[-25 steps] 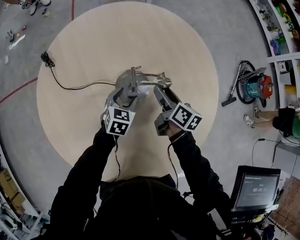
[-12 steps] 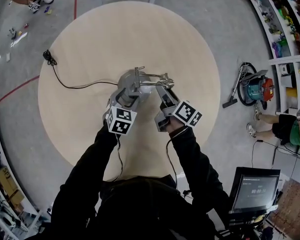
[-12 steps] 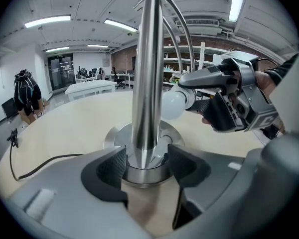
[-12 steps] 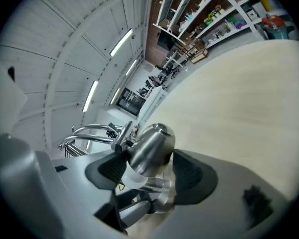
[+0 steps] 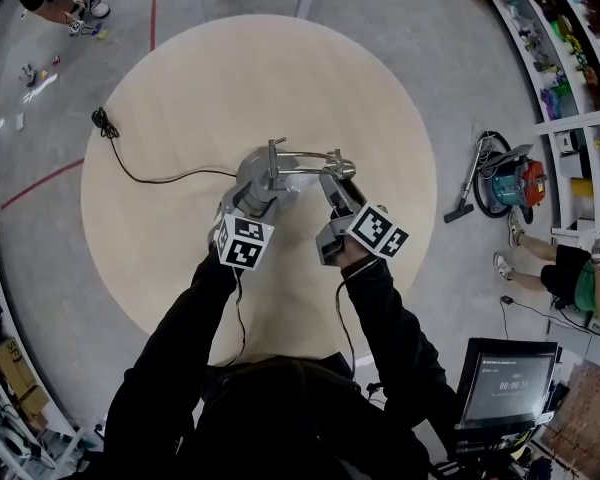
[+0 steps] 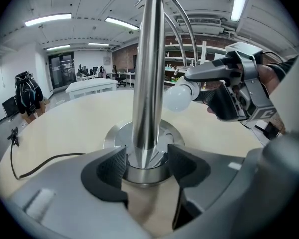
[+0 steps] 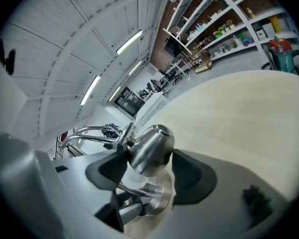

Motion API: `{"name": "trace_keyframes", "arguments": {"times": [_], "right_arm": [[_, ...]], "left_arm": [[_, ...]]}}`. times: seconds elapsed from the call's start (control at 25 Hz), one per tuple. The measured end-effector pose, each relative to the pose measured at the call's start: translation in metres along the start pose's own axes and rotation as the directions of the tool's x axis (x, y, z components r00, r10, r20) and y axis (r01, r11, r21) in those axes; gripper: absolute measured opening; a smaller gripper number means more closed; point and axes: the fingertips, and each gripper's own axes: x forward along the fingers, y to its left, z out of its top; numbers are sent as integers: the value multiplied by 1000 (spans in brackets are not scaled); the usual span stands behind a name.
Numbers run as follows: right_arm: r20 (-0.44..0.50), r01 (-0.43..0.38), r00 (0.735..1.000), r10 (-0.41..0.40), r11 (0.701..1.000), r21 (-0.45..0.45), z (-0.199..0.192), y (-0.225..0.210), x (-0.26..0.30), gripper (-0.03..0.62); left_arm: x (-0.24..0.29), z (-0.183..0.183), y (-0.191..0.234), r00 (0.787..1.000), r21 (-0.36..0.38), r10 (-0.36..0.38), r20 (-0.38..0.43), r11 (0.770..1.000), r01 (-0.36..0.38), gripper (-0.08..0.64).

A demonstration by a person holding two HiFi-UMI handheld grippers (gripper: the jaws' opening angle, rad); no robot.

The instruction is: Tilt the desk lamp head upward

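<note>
Now right hand-held gripper point(image 7: 149, 169) pinches the lamp head point(image 7: 152, 144); left hand-held gripper point(image 6: 147, 167) clamps the pole point(image 6: 149, 78).

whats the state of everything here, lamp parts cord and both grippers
left gripper: shut on the lamp post at its foot
right gripper: shut on the lamp head
lamp post: upright on the table
lamp head: clamped between the right jaws
bulb: looks unlit
cord: slack, with its far end lying on the table
</note>
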Motion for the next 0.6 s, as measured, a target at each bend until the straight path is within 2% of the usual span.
{"name": "trace_keyframes", "arguments": {"times": [0.24, 0.44, 0.6], "right_arm": [[24, 58, 998, -56, 997, -59, 12, -3, -5, 288], [70, 97, 994, -84, 974, -204, 39, 1, -13, 288], [82, 117, 992, -99, 959, -258, 49, 2, -18, 288]], "left_arm": [[7, -2, 0, 1000, -3, -7, -25, 1000, 7, 268], [13, -4, 0, 1000, -4, -9, -27, 1000, 9, 268], [19, -4, 0, 1000, -6, -9, -25, 1000, 8, 268]]}}
